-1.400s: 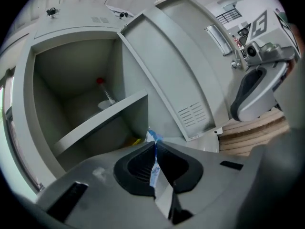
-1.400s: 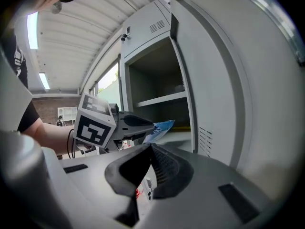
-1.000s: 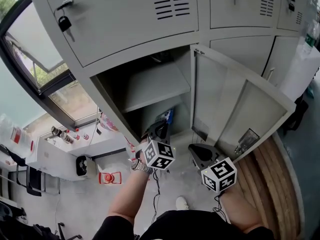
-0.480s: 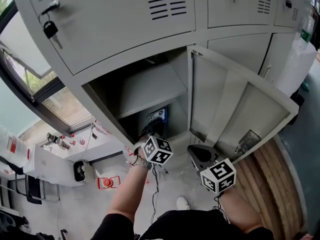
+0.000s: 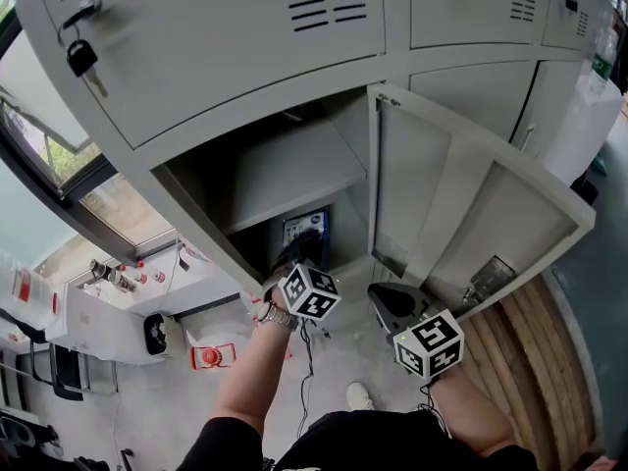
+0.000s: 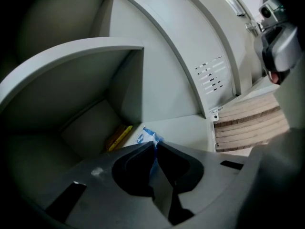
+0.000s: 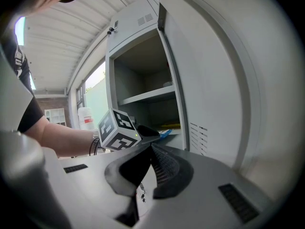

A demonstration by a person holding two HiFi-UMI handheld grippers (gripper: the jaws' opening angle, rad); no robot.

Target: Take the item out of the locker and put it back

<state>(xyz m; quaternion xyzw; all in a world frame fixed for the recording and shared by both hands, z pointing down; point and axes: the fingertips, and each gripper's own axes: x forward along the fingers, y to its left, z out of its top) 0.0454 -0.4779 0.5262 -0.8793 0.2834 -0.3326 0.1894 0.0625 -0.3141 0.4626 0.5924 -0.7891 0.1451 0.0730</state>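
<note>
Left gripper (image 6: pixel 153 147), jaws pinched on a blue packet (image 6: pixel 147 137) pointing far into the locker (image 6: pixel 183 127), is nearer than the shut, empty right gripper (image 7: pixel 151 148).

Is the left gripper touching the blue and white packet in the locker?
Touching. In the left gripper view, the left gripper has its fingers closed on the blue and white packet, the wrapper's edge pinched between them.
</note>
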